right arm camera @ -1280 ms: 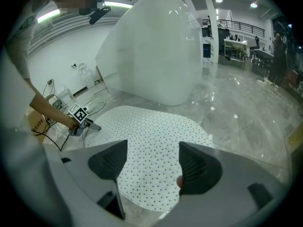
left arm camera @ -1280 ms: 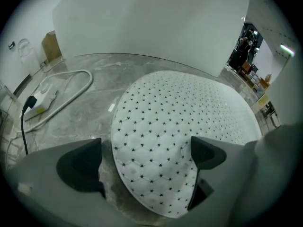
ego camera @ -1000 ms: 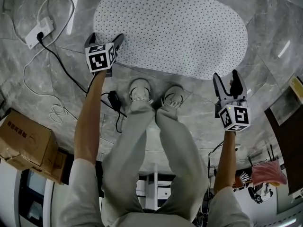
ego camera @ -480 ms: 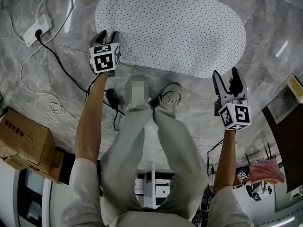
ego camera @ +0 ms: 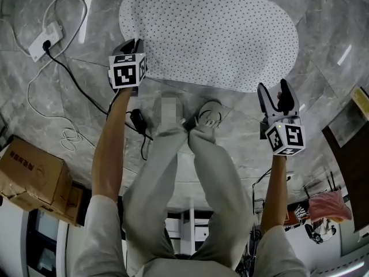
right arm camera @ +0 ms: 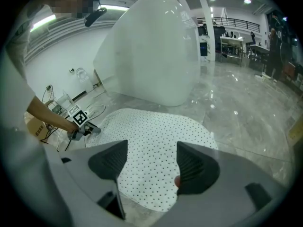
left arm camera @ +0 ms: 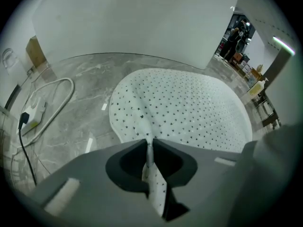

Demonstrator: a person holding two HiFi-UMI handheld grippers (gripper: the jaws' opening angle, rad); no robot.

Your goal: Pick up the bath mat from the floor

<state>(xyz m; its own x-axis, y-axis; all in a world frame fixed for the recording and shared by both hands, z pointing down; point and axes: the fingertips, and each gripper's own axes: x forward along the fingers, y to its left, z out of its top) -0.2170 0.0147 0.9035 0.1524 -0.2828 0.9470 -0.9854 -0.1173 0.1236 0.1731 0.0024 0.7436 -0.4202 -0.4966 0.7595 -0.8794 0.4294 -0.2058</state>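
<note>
Since the earlier frame my left tongs point(ego camera: 130, 44) have just been closing and now clench a raised fold of the bath mat point(ego camera: 213, 33) at its left edge. The rest of the mat lies flat on the floor point(ego camera: 63, 105); my right tongs point(ego camera: 278, 94) stand released and empty at its near right edge

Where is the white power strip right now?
In the head view, the white power strip lies on the grey marble floor at upper left, left of the white dotted bath mat.
</note>
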